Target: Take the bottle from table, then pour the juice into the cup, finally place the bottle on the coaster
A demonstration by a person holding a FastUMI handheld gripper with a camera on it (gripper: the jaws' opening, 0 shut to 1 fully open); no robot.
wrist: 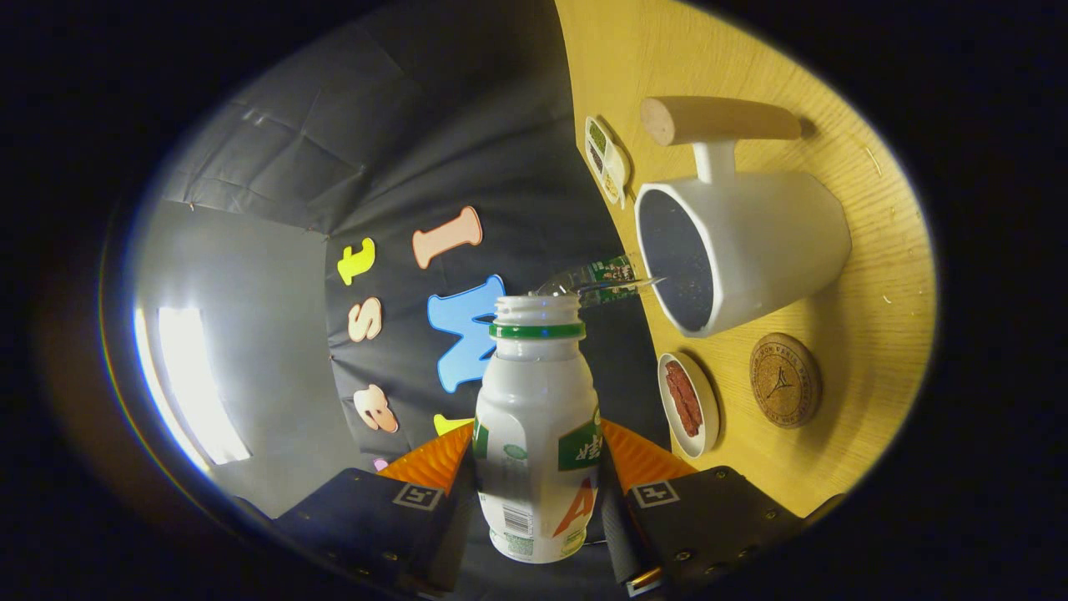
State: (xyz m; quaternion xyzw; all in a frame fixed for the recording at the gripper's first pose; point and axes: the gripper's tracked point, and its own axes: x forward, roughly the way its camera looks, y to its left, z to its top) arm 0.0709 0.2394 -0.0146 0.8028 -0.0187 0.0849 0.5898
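My gripper [538, 501] is clamped on the light, slippery plastic bottle [538, 442] at its lower body, low center.

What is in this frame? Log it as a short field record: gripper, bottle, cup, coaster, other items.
hand-held gripper: shut on the bottle, a finger on each side of its body
bottle: white, green neck ring, cap off, tipped with its mouth toward the cup
cup: white, wooden handle, dark inside, just beyond the bottle mouth
coaster: round cork, bare, beside the cup
small dish: holds a reddish strip, next to the coaster
table: light wood
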